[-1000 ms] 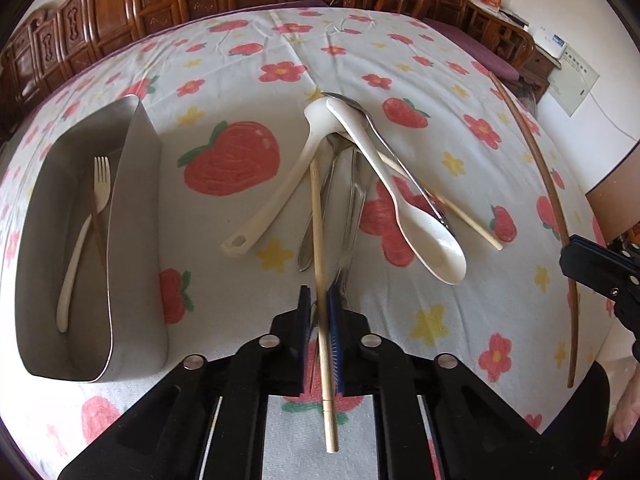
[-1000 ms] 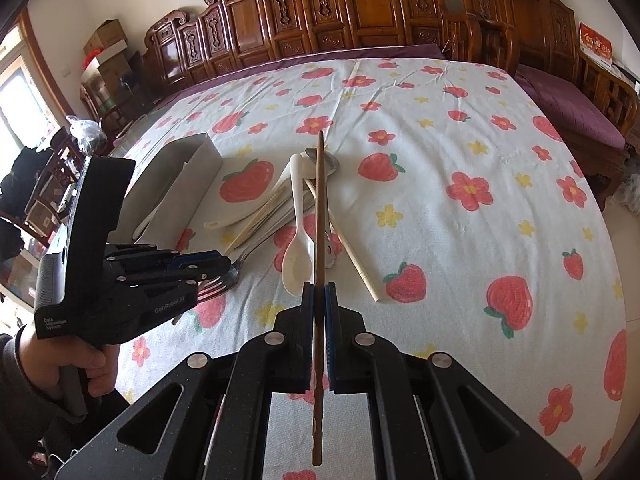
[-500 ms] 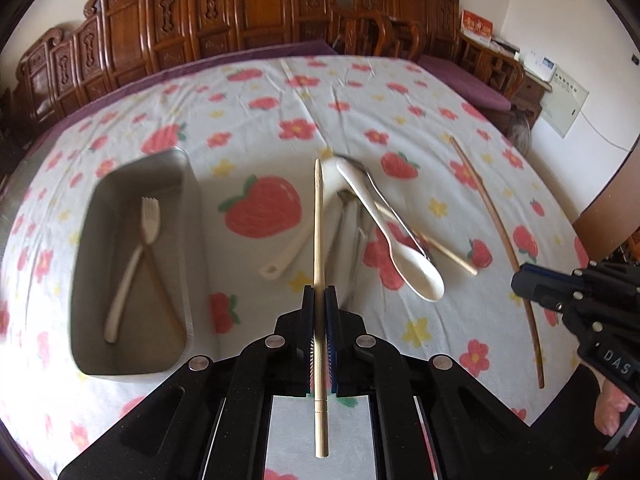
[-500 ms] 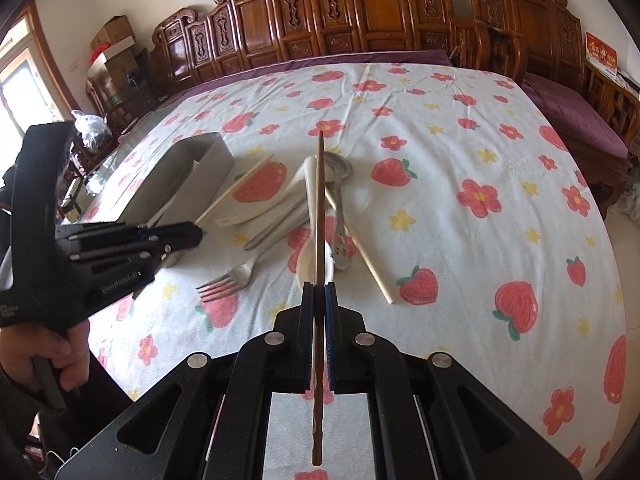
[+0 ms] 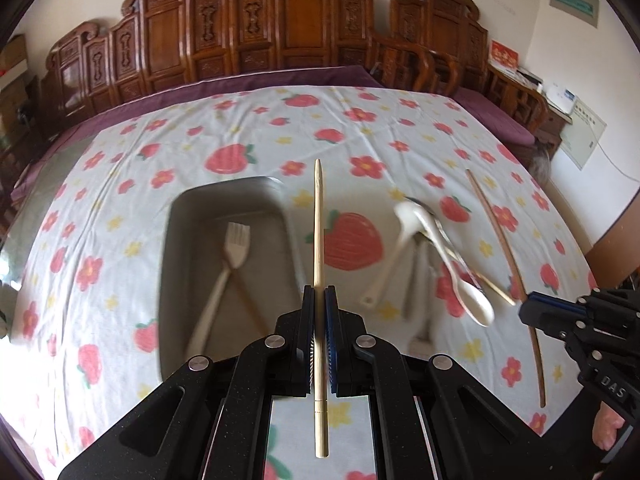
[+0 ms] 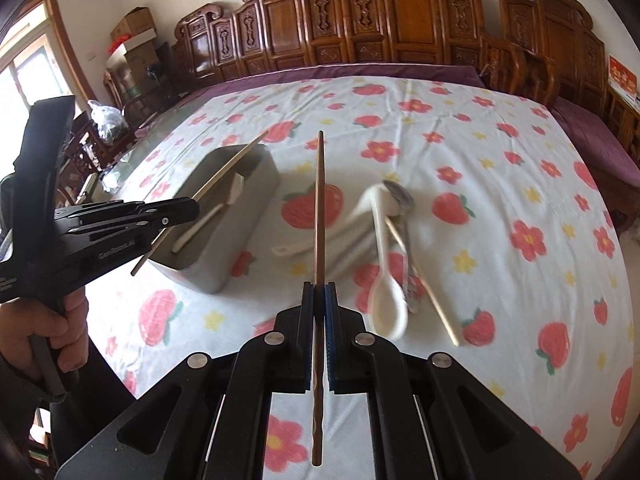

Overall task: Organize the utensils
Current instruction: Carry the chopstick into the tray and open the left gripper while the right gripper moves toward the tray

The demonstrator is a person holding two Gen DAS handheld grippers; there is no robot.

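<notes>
Between the left fingers: left gripper [image 5: 319,300] clamping a pale chopstick [image 5: 318,224], tip pointing forward past the fingertips, butt end trailing back behind them.
Between the right fingers: right gripper [image 6: 319,298] pinching a dark brown chopstick [image 6: 319,208], likewise running straight ahead of the fingertips.
Ahead and left of the left fingers: metal tray [image 5: 176,216] sitting on the strawberry tablecloth [image 5: 120,200], holding a cream fork [image 5: 230,256] crossed over a thin stick, blurred.
Ahead and right of the left fingers: loose pile lying on the cloth, white spoon [image 5: 460,280] overlapping a white ladle [image 5: 392,256], metal cutlery beneath, too blurred for telling apart.
Far right of the left fingers: right gripper showing at the frame edge, carrying the brown chopstick above the cloth.
Left of the right fingers: left gripper [image 6: 192,209] hovering over the tray [image 6: 224,272] with the pale stick slanting across it.
Right of the right fingers: another pale chopstick [image 6: 424,280] lying beside the white spoon [image 6: 384,280].
</notes>
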